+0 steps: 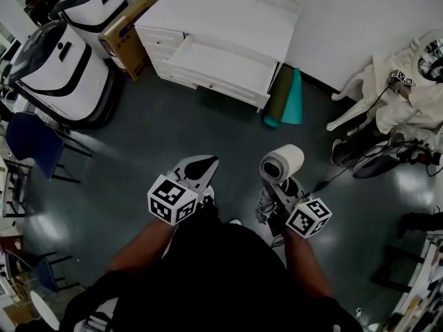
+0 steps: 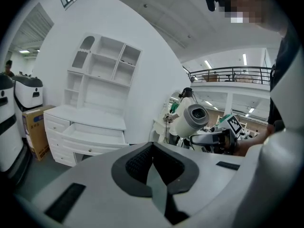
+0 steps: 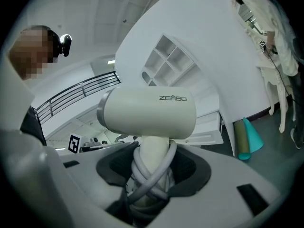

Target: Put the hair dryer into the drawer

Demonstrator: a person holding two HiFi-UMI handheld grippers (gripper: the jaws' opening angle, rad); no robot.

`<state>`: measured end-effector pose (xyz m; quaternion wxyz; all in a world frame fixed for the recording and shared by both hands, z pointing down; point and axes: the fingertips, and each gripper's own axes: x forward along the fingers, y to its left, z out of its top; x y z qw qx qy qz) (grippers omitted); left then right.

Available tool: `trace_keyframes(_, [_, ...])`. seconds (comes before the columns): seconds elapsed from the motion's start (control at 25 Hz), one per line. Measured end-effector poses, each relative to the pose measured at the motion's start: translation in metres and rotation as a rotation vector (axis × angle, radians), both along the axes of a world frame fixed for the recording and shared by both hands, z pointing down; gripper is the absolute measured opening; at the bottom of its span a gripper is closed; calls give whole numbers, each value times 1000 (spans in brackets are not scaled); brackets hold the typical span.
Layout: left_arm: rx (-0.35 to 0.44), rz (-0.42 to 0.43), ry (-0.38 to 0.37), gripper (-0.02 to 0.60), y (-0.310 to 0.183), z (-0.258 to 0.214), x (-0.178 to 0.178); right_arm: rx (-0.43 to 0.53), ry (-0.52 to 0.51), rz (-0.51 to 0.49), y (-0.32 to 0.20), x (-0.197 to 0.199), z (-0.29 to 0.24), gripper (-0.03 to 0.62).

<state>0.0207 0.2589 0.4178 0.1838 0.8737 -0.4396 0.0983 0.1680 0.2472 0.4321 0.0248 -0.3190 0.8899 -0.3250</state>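
Dark floor carries white dresser with open drawer, cardboard box, rolled mats, blue chair

A dark grey, glossy floor shows pale patches of reflected light. A white desk stands against the white wall and carries a white shelf unit. A cardboard box sits just beside the desk's left end, and two rolled mats, olive and teal, are at its right end. A white plastic chair stands near the wall. A railed balcony runs beneath strip lights.
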Motion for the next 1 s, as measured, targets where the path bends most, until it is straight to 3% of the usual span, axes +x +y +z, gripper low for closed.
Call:
trace_keyframes(0.32, [19,17,18,9,-67,-2,-37,-6,28,18,-62,-33,0,210])
trace_keyframes(0.76, [9,68,10,9,-120,7,-91,-2,25,62,-119,-91,0,210])
trace_keyframes(1.0, [1,50,21,9,-143,8,-116,-12,35,67,-144,-106,-1,210])
